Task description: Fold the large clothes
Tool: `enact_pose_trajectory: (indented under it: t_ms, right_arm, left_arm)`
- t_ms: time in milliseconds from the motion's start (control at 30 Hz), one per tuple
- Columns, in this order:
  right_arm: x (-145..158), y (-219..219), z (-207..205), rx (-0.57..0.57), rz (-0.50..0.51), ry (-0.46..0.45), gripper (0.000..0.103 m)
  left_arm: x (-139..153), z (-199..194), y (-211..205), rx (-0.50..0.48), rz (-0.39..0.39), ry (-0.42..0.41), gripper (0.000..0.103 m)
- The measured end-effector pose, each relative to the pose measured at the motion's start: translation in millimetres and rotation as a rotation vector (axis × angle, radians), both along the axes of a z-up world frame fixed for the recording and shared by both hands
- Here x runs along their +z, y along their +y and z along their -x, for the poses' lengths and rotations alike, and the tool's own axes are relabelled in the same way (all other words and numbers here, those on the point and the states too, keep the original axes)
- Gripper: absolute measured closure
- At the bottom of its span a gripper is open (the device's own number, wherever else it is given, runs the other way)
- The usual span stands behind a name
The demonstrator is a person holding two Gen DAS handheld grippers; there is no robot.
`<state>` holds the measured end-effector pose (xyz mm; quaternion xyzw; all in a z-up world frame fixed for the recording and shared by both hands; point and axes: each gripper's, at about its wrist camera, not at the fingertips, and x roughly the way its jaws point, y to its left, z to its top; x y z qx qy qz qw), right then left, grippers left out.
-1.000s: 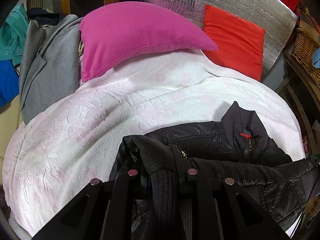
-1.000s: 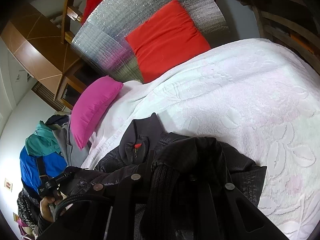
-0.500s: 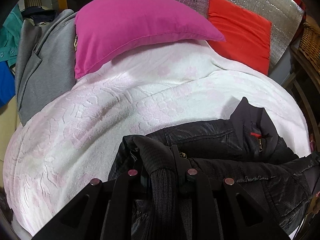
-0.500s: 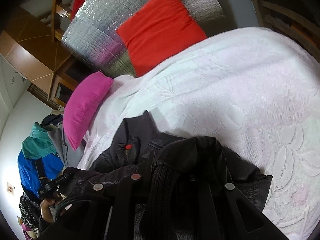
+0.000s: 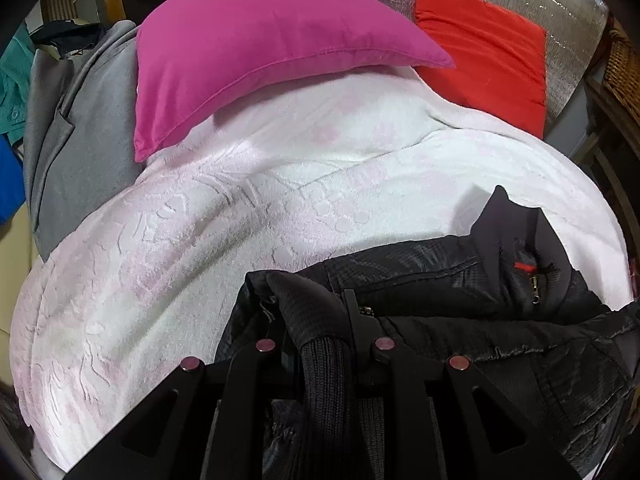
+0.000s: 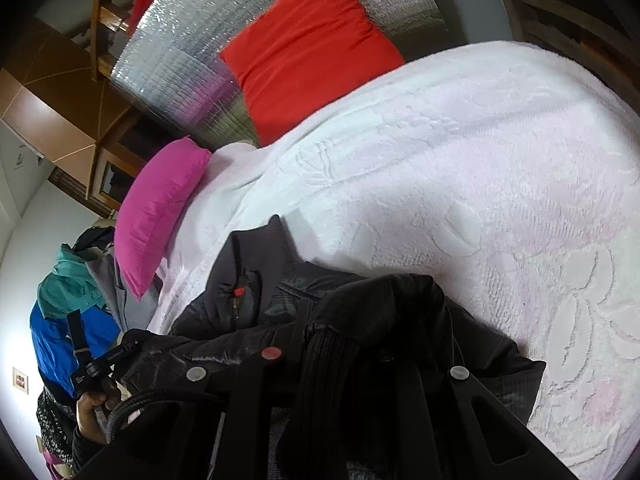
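The right claw (image 6: 320, 336) is clamped on the ribbed cuff (image 6: 326, 364) of a black jacket (image 6: 248, 300). The jacket lies on a white bedspread (image 6: 460, 168), near a magenta pillow (image 6: 160, 208).

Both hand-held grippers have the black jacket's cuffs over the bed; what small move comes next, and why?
Probably lower both cuffs onto the jacket body. The left hand-held gripper and right hand-held gripper are each shut on a ribbed cuff above the body, which lies on the white blanket.
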<state>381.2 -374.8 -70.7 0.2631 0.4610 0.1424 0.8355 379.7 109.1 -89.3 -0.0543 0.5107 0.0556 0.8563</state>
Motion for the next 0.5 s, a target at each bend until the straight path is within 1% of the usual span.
enact_pose_trajectory:
  t_ms: [233, 367, 500]
  right_arm:
    - [-8, 0, -7, 0.002, -0.001, 0.016, 0.088]
    - [-16, -4, -11, -0.008, -0.026, 0.039, 0.088]
    - [-18, -5, -12, -0.013, -0.041, 0.052, 0.088]
  left_arm:
    - [-10, -6, 3, -0.002, -0.007, 0.013, 0.085]
    - [-15, -10, 3, -0.003, -0.012, 0.022, 0.085]
    - [-17, -12, 2, -0.005, -0.021, 0.026, 0.085]
